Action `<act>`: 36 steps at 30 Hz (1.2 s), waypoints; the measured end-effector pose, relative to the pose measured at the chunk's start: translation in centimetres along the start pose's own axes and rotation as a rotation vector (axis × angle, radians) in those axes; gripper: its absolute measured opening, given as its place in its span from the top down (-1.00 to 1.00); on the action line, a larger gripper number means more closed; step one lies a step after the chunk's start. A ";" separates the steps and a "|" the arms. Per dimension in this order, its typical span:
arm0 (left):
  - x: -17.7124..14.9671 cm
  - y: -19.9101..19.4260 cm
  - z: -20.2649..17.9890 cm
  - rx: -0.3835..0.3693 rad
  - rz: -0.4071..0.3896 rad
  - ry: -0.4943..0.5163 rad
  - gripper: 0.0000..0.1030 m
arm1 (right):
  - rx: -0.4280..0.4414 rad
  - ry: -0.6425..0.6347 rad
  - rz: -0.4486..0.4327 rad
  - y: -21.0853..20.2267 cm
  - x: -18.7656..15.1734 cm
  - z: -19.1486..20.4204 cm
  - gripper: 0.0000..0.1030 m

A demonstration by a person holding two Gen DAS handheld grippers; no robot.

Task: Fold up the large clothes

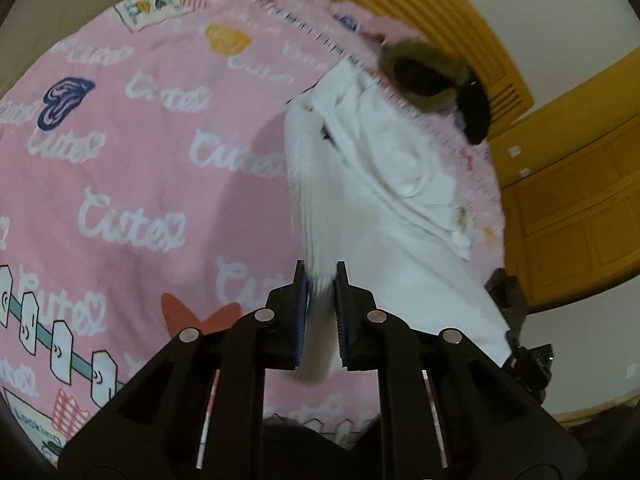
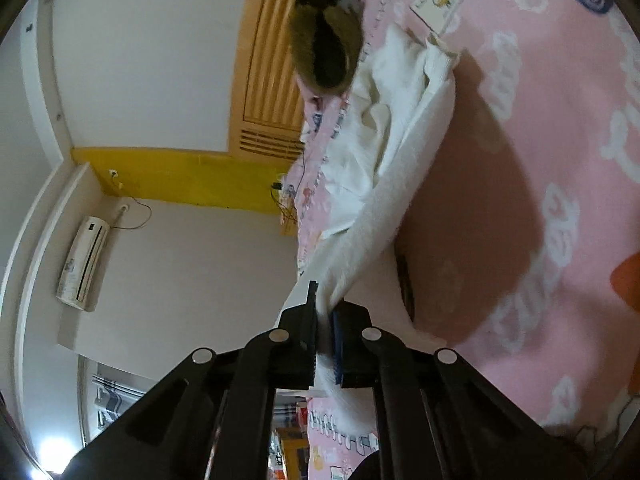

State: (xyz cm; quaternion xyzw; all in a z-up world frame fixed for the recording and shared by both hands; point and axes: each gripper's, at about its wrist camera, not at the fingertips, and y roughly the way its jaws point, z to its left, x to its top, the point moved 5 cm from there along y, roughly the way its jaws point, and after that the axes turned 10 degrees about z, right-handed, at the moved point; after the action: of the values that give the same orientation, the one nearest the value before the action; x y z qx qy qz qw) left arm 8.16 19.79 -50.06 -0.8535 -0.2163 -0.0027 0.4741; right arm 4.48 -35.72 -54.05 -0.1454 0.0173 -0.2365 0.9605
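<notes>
A large white garment point(image 1: 372, 168) is lifted off a pink bedspread point(image 1: 132, 152) printed with white script. My left gripper point(image 1: 322, 276) is shut on a ribbed white edge of the garment, which hangs down between its jaws. My right gripper point(image 2: 326, 300) is shut on another edge of the same white garment point(image 2: 396, 140), which stretches away from it toward the bed's edge. The far part of the garment lies crumpled on the bedspread point(image 2: 540, 160).
A dark, brown-furred item point(image 1: 428, 68) lies at the bed's edge beyond the garment; it also shows in the right wrist view point(image 2: 328, 40). Orange wooden cabinets point(image 1: 572, 200) and a slatted panel point(image 2: 268, 80) stand behind. An air conditioner point(image 2: 82, 260) hangs on the white wall.
</notes>
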 end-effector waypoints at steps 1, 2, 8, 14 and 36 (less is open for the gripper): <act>-0.3 -0.8 -0.2 -0.007 -0.015 0.003 1.00 | 0.002 -0.011 0.000 -0.3 -0.1 0.3 0.89; -0.5 -1.8 -0.4 -0.024 -0.034 0.012 1.00 | 0.000 -0.009 -0.003 -0.4 0.0 0.3 0.89; 0.6 0.1 2.6 0.117 0.023 0.021 1.00 | -0.041 0.042 0.027 1.6 0.9 -2.3 0.90; -0.9 5.6 7.6 0.221 0.177 -0.004 1.00 | -0.022 0.069 0.020 1.5 0.9 -3.3 0.90; -0.4 14.1 13.5 0.064 0.288 -0.103 -0.62 | -0.029 0.142 0.092 3.2 0.1 -7.2 0.89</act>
State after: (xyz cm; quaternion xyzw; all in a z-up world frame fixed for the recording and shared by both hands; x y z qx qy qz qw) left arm 10.33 24.13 -68.91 -0.8591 -0.1156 0.1161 0.4850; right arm 5.29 -34.96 -61.83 -0.1414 0.0955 -0.2016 0.9645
